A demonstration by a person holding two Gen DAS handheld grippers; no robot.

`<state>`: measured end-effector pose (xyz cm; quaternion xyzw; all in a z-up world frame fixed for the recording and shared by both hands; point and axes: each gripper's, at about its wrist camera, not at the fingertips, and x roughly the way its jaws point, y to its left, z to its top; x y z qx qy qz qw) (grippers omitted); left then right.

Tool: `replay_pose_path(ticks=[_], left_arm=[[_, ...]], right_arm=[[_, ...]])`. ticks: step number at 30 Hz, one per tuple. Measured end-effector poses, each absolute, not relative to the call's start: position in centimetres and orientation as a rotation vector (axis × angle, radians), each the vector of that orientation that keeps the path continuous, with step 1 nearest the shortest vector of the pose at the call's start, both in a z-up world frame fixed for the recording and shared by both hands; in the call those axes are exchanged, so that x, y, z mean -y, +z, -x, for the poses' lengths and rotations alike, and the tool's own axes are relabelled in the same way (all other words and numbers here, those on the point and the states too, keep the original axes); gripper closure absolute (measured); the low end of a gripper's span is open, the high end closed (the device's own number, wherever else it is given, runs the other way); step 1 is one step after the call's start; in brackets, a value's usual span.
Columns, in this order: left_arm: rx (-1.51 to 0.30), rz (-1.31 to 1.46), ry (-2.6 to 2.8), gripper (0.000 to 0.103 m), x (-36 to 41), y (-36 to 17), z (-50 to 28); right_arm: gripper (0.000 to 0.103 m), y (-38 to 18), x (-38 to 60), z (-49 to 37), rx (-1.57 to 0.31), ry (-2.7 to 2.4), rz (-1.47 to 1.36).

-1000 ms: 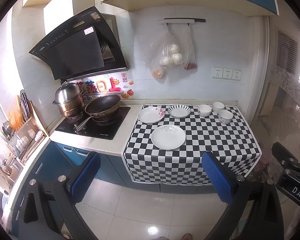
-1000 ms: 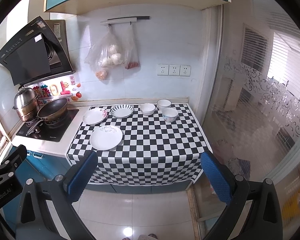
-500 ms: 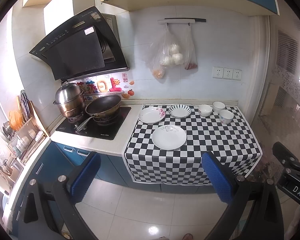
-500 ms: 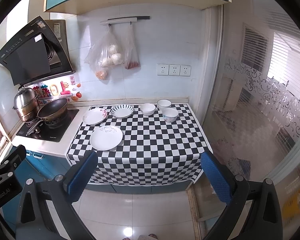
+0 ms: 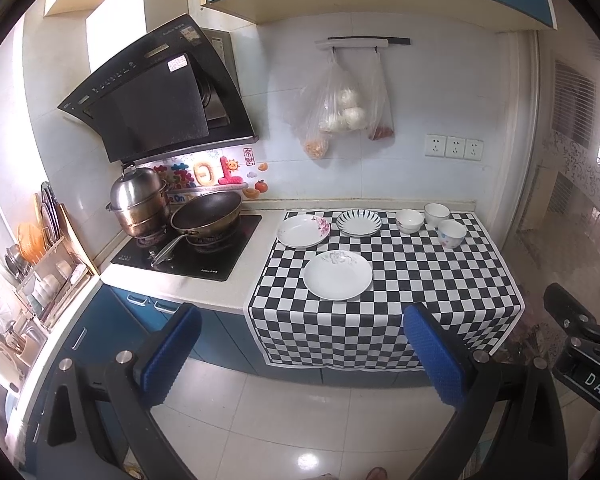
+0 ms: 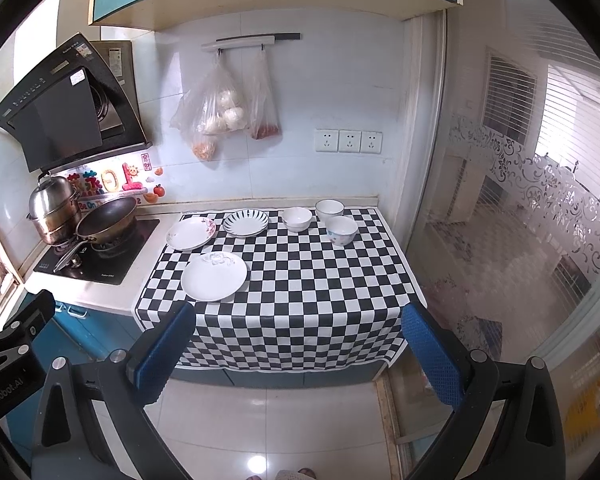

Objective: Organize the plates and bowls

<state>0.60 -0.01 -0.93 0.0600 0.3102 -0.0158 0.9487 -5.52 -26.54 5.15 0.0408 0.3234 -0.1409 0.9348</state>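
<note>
On the checkered cloth [image 5: 412, 280] [image 6: 308, 280] lie three plates: a plain white plate [image 5: 337, 275] [image 6: 214, 276] nearest me, a flowered plate [image 5: 303, 231] [image 6: 191, 233] behind it on the left, and a blue-striped plate [image 5: 359, 223] [image 6: 245, 223] beside that. Three small white bowls [image 5: 409, 221] [image 6: 297, 219] cluster at the back right, one with a pattern [image 5: 452, 234] [image 6: 341, 230]. My left gripper [image 5: 300, 356] and right gripper [image 6: 296, 354] both hang open over the floor, well short of the counter, holding nothing.
A wok [image 5: 206, 216] and a steel steamer pot [image 5: 139, 200] sit on the hob left of the cloth. A dish rack [image 5: 40, 264] lines the far left. Bags [image 5: 340, 112] hang on the wall. A glass door [image 6: 520, 220] bounds the right.
Both views have crept very slightly; the dishes and both open grippers are otherwise as before.
</note>
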Motion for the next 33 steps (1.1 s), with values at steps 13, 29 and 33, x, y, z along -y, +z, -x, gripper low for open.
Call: replay_pose_path(ticks=[13,29,33], left_arm=[[-0.627,-0.122,-0.032,0.000,0.0,-1.0,-0.5],[-0.551,-0.122,-0.002,0.000,-1.8,-2.2,-6.3],[-0.540,-0.127,-0.009,0.000,-2.4,-2.8,-8.6]], right_arm=[[0.000,5.1,26.1,5.5,-0.655,-0.287,-0.085],[0.000,2.8,23.8,0.9,-0.621,-0.350,-0.126],[0.000,1.8,22.7,-1.5,-0.627,-0.371,-0.122]])
